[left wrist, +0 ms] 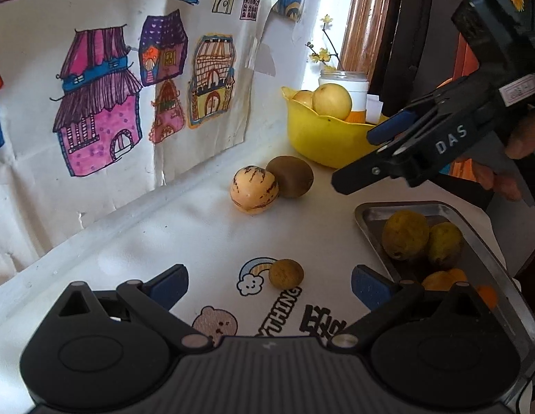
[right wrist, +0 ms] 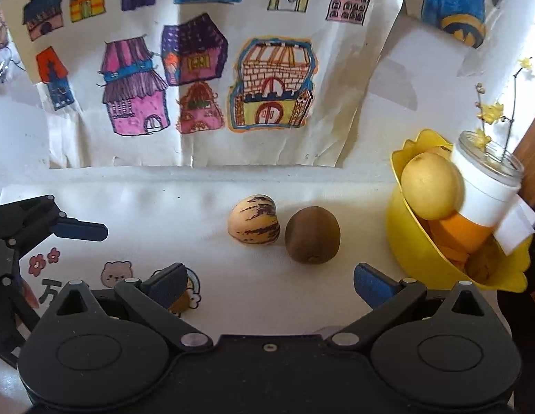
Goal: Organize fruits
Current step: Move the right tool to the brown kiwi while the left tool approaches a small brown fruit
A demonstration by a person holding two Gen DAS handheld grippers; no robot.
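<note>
Small brown fruit (left wrist: pixel 286 273) lies on worktop (left wrist: pixel 205 234) between wide-open fingers of left claw (left wrist: pixel 269 286), nothing held. Right claw (right wrist: pixel 269 284) also wide, empty, facing kiwi (right wrist: pixel 312 234) and striped pepino melon (right wrist: pixel 254 219). Advise: centre, lower, close gently; tray (left wrist: pixel 371 212) and yellow bowl (right wrist: pixel 416 241) near.

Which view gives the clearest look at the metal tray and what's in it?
The left wrist view: the metal tray lies at lower right with yellow-brown fruits in it, its near end hidden behind the left gripper. The right wrist view does not show the tray.
</note>
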